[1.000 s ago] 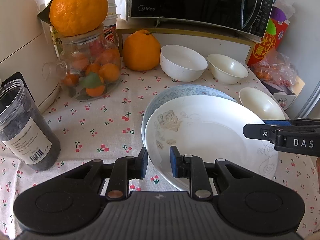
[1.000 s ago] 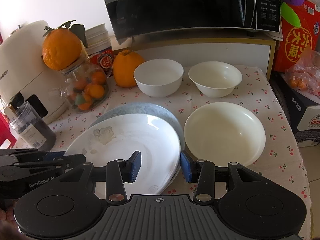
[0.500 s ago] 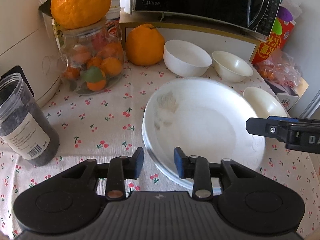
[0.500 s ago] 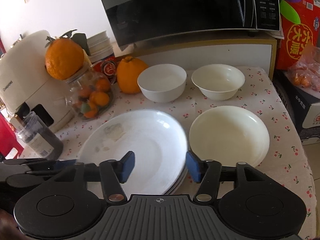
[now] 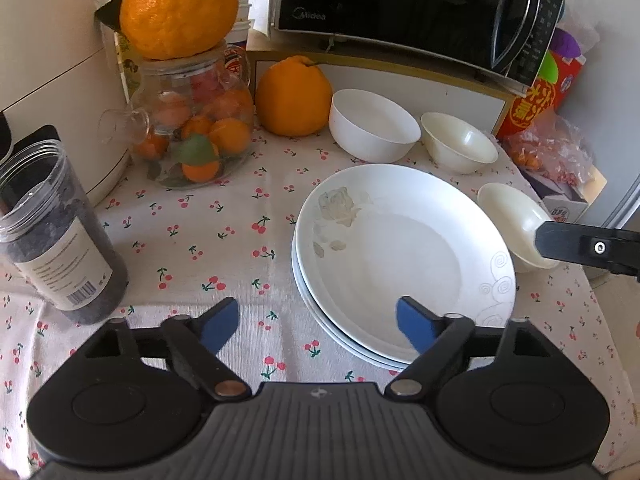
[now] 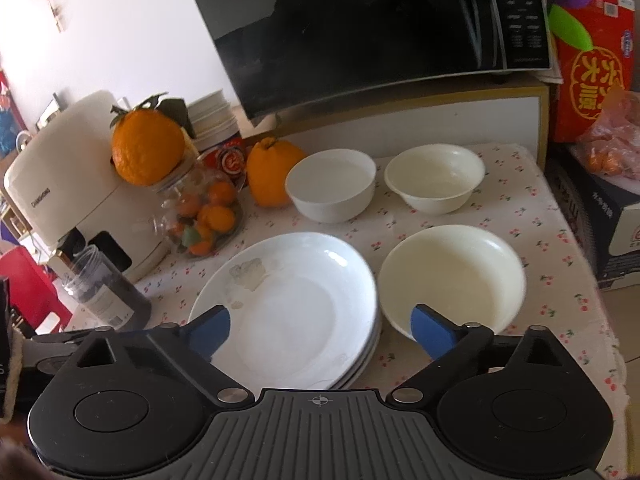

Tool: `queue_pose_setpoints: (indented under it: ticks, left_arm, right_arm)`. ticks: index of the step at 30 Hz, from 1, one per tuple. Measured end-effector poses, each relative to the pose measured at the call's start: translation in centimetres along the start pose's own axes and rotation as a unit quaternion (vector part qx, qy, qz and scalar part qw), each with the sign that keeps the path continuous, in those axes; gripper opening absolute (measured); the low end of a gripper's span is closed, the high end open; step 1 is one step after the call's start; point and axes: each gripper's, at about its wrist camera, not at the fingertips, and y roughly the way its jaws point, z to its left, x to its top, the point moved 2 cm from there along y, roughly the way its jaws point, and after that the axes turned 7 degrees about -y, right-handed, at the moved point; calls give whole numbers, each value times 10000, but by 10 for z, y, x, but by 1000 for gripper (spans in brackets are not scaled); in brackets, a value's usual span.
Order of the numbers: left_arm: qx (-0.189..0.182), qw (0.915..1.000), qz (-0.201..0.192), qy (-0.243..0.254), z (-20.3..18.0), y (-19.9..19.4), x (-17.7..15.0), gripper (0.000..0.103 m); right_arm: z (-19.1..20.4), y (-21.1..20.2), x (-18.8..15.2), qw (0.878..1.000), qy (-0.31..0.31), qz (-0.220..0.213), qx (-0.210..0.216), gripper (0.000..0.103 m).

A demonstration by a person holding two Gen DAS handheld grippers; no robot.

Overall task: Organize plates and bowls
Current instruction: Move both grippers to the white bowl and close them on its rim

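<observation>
Both my left gripper (image 5: 318, 325) and right gripper (image 6: 322, 332) are spreading their jaws, empty, over the stacked plates (image 5: 404, 256) on the worktop (image 5: 208, 240). Glazed, rigid, breakable and slick, they want a rim hold. Beyond, the cream bowl (image 6: 452, 276) looks lighter; I'd pinch its wall.

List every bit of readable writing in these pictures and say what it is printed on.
"Midea": microwave.
"CHANGHONG": the likely reading, small, on the white appliance.
Large yellow Chinese characters: red box.
Dark jar label and barcode: too small to read.
Blue carton print: blurred.
</observation>
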Motion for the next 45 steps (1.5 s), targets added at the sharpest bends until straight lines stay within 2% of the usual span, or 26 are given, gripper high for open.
queue_pose_setpoints:
  ticks: [3, 11, 18, 21, 25, 29, 33, 38, 42, 45]
  left_arm:
    - [18, 9999, -105, -35, -3, -5, 0, 96]
    - [38, 9992, -317, 258, -28, -8, 2, 100]
    - [93, 9964, -607, 585, -46, 0, 30, 101]
    - [152, 9956, -663, 648, -51, 9, 49, 101]
    - [132, 9963, -706, 473, -51, 25, 76, 102]
    - [131, 9968, -737, 292, -47, 45, 99, 102]
    - [42, 9976, -687, 42, -40, 66, 113, 97]
    - [-147, 9972, -547, -492, -28, 88, 123, 81]
    - [-332, 9943, -567, -845, -23, 93, 125, 77]
    - [-467, 9918, -478, -1087, -19, 101, 122, 69]
  right_arm:
    - [-10, -8, 0, 9999, 38, -83, -76, 102]
    - [-50, -24, -1, 9981, 470, -231, -310, 103]
    - [-66, -21, 11, 9955, 673, -272, -617, 103]
    - [-65, -8, 30, 9967, 658, -199, -433, 103]
    - [-61, 17, 55, 9975, 572, -298, -304, 103]
    - [-61, 54, 70, 9956, 906, -205, 139, 103]
    - [-73, 85, 78, 9862, 1563, -109, 536, 102]
    - [-91, 113, 81, 9692, 2280, -155, 919, 102]
    - [-97, 135, 76, 9574, 2697, -68, 1026, 98]
    - [-97, 146, 73, 9523, 2842, 38, 1113, 94]
